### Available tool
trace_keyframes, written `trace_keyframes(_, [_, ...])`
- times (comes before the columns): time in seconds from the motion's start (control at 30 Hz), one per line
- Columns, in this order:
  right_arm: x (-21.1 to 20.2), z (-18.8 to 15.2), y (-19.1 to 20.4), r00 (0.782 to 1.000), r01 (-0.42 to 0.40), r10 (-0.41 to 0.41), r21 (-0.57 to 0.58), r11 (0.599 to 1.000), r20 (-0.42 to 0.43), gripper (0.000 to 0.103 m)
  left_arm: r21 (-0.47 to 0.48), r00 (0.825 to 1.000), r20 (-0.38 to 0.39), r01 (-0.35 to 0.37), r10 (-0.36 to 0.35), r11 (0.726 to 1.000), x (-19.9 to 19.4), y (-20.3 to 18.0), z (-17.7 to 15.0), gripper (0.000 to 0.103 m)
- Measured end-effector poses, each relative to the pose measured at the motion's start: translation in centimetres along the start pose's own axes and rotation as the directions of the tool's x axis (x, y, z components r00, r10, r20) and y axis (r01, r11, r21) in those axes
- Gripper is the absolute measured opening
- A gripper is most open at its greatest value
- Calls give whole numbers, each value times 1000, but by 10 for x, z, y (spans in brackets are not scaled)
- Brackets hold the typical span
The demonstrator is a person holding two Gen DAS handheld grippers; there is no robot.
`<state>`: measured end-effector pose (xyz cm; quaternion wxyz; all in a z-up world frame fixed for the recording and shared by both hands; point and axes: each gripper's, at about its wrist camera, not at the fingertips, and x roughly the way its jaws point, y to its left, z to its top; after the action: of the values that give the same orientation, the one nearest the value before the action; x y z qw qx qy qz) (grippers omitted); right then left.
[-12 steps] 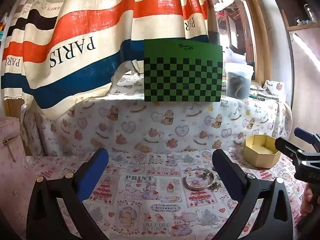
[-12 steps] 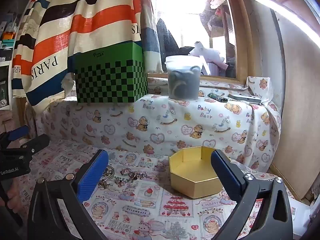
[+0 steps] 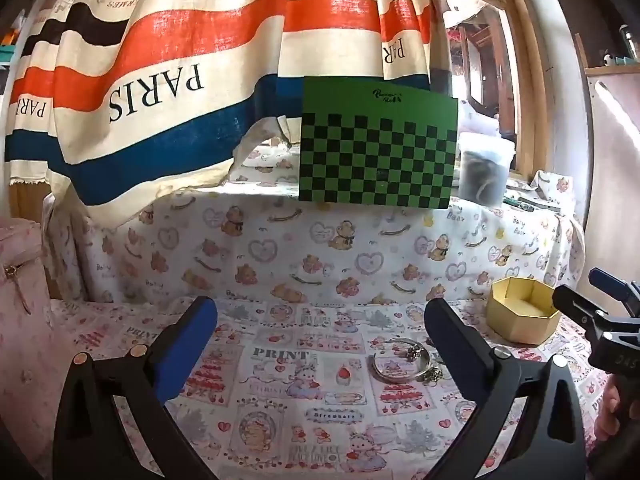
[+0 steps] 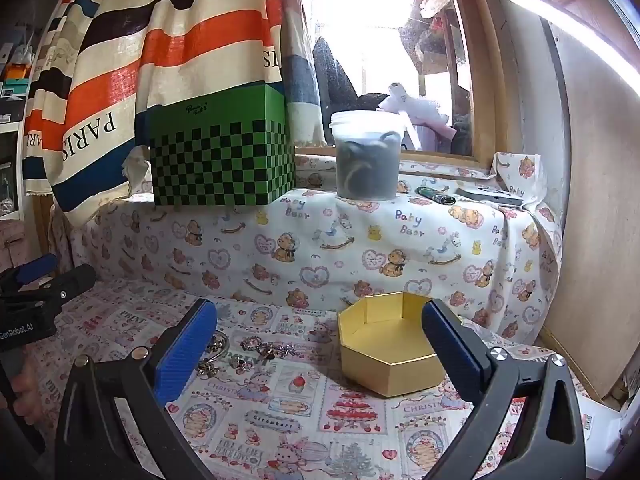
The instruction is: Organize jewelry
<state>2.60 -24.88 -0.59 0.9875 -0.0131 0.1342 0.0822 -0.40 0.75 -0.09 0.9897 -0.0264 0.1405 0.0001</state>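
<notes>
From the left wrist, the left gripper (image 3: 320,332) stands spread wide and empty above the printed cotton cloth (image 3: 280,420). A shiny silver bangle (image 3: 400,364) lies on the cloth with small glittering pieces, just inside the right-hand finger; the gold octagonal card box (image 3: 520,310) sits further right.

From the right wrist, the right gripper (image 4: 319,334) gapes equally wide, holding nothing. The box (image 4: 394,370) rests between its fingers, the sparkling jewelry (image 4: 264,350) scattered just left of it.
</notes>
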Motion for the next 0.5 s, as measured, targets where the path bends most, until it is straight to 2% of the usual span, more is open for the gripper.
trace_keyframes(0.5, [-1,0,4,1000,-3,3,-3,1000,6,103,26,1000,-11,-9,9,1000,3,-4,1,103])
